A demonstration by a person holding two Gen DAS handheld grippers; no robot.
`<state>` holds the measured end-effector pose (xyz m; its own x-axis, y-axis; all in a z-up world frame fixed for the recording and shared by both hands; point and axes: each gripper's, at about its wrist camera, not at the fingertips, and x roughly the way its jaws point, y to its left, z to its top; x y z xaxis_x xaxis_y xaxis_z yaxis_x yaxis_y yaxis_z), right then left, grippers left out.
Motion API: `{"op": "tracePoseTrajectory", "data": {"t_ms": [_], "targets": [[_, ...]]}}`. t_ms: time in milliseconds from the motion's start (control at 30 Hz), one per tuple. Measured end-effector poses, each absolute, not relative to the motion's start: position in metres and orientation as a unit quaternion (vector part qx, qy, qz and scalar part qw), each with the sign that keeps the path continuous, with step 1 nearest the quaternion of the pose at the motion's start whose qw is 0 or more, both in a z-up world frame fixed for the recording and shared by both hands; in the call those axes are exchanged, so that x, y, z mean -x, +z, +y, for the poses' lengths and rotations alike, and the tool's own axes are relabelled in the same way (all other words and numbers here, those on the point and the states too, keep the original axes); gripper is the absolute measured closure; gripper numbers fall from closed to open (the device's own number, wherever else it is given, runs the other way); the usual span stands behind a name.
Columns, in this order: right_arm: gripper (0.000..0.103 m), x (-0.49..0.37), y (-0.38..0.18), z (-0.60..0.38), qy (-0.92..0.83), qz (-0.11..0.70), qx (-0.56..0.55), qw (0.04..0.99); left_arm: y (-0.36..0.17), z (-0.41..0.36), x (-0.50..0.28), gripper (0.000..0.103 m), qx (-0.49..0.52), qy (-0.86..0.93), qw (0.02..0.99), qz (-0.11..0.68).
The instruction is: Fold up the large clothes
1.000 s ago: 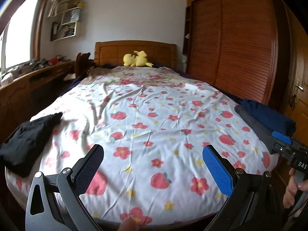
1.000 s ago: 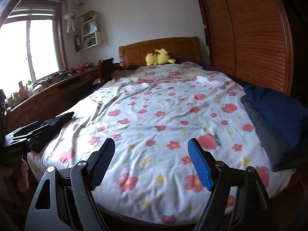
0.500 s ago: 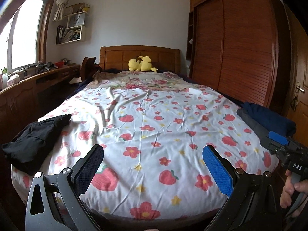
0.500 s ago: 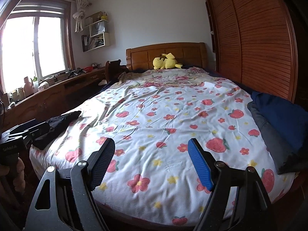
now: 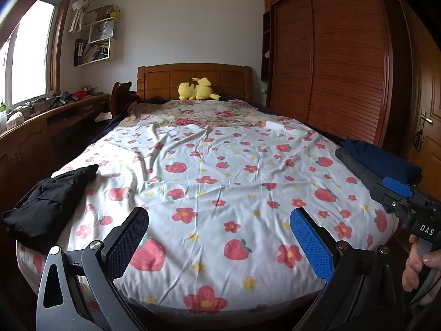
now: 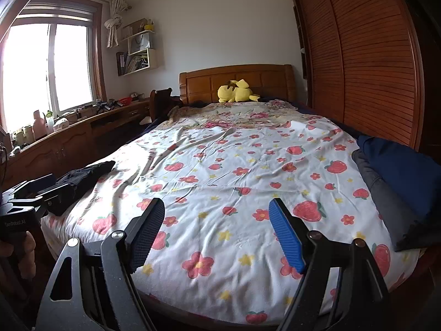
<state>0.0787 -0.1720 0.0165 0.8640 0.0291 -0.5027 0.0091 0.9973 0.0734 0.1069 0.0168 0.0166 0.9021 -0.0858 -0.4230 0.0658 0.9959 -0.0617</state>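
Two grippers hang over the foot of the bed, both with jaws wide and nothing between them: the left gripper low in the centre of its view, the right gripper likewise in its own. A black garment lies bunched at the left edge of the frame, near the sheet's corner. A folded navy garment rests on a grey one at the right edge. A yellow plush sits by the headboard
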Motion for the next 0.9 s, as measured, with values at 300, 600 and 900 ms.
{"op": "tracePoseTrajectory", "data": {"t_ms": [300,600,900], "targets": [[0.024,-0.0789,0.0162,-0.1723,0.006,0.261,-0.036,0.965,0.0156,0.0179,-0.1072,0.001,0.019,-0.037,0.975,0.217],[0.024,-0.079,0.0158,-0.1722,0.006,0.261,-0.037,0.965,0.015,0.0171,-0.1069,0.001,0.02,-0.037,0.975,0.217],[0.024,-0.0785,0.0167,-0.1719,0.006,0.26,-0.037,0.965,0.0161,0.017,-0.1046,0.001,0.017,-0.041,0.975,0.216]]}}
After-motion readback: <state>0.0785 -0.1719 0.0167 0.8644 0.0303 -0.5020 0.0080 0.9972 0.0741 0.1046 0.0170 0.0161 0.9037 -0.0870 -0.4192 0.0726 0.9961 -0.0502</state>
